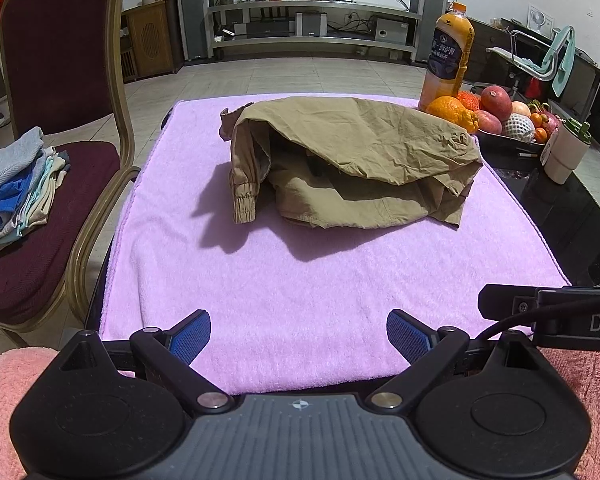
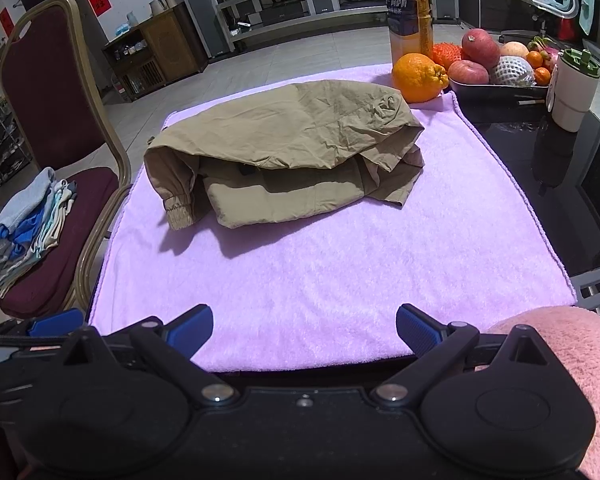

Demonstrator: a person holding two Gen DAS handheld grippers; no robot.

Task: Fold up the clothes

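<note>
With the khaki jacket (image 1: 348,160) lying folded over toward the far edge of the pink towel (image 1: 300,300), both the left gripper (image 1: 299,336) and right gripper (image 2: 305,334) hover near-edge, jaws spread and empty, so the fold looks nearly finished and next calls for gripping its edge.

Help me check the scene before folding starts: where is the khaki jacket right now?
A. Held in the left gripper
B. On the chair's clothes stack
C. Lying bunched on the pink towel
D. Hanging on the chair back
C: the khaki jacket lies bunched on the pink towel, while the left gripper and the right gripper are open and empty.
</note>
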